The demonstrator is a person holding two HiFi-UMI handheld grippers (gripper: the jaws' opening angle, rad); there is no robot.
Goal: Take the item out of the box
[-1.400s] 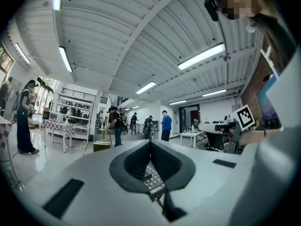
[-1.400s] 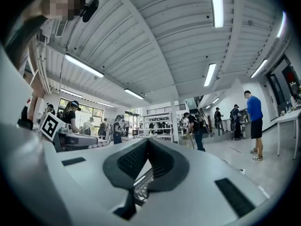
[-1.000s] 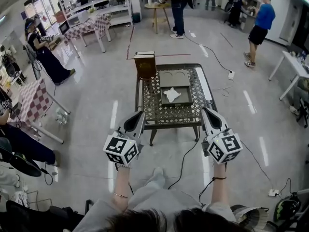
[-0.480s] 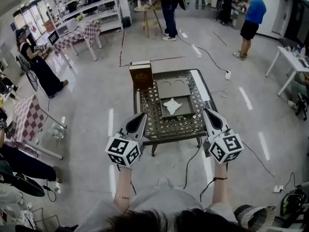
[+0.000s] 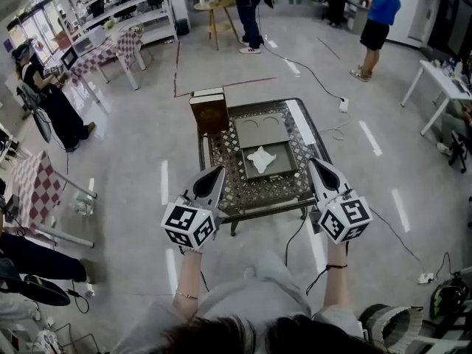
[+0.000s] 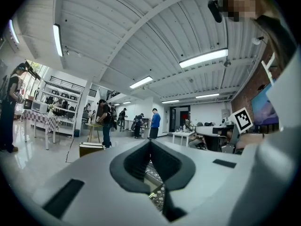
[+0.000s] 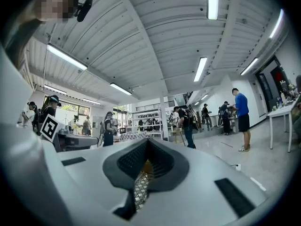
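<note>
Glossy grey floor [image 5: 140,146] of a busy workshop fills the head view, with white ceiling lights reflected in it.

My left gripper [image 5: 214,174] is at seven o'clock in that view and points level. Its jaws are pressed together at the tips and hold nothing; in its own view a slit below the tips shows only metal mesh. My right gripper [image 5: 317,167] is at five o'clock and also level. Its jaws are closed too and empty, with the same mesh showing beneath them.

That mesh is the top of a low lattice table [image 5: 225,164]. Each gripper's tip shows over one of its near corners. Between the two grippers, at twelve o'clock, a shallow grey box [image 5: 284,169] lies open on the table. A white item [image 5: 261,158] — crumpled, soft-looking — rests inside it, well apart from both grippers.

A grey panel [image 5: 260,129] with two round recesses touches the box's far side. A brown carton [image 5: 209,111] stands upright at the table's eleven o'clock corner, and a white strip [image 5: 304,127] runs along the three o'clock edge.

Beyond the table a cable [image 5: 313,76] trails across the floor. A person in a blue top [image 5: 377,9] stands at one o'clock, and shelving [image 5: 125,9] lines the wall at eleven.
</note>
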